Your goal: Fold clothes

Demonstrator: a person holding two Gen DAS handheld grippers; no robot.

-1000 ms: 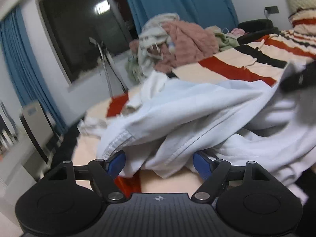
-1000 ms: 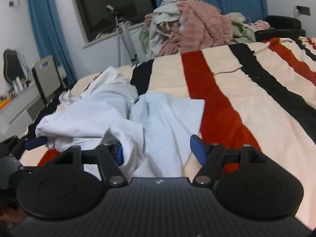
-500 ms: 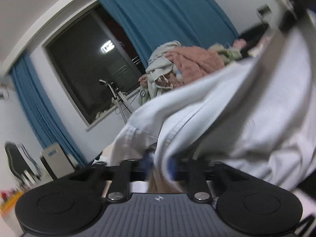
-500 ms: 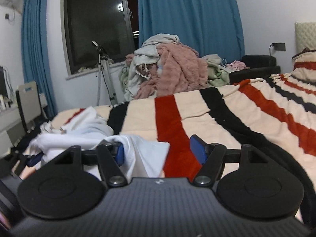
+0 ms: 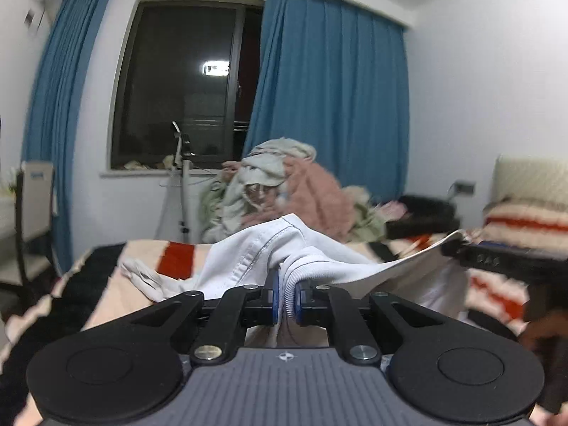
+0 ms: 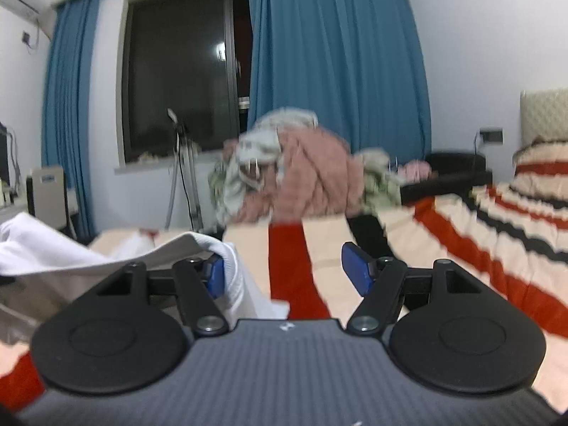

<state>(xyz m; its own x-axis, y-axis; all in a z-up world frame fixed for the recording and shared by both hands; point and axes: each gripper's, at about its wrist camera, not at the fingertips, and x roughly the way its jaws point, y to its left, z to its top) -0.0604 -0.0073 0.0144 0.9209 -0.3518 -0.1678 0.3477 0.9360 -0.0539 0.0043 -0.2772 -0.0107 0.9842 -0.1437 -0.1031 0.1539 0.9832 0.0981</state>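
The striped bed (image 6: 461, 234) lies bare to the right. The white garment (image 5: 319, 266) hangs stretched above it. The left gripper (image 5: 287, 300), roughly level, has just pinched its ribbed edge; the right gripper (image 6: 284, 273) stands wide, cloth seemingly hooked over one finger (image 6: 214, 275).

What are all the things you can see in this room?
white garment: one, white, lifted over the bed, ribbed edge pinched in the left gripper, another part draped on the right gripper's finger
bedspread: one, cream with red and black stripes, covers the bed
clothes pile: one heap, pink, grey and pale green, at the far end of the bed
curtains: two, blue, either side of the window
window: one, dark, back wall
stand: one, white, below the window
pillow: one, striped, far right
left gripper: black with blue pads, its jaws have just been closing on the garment
right gripper: black with blue pads, open
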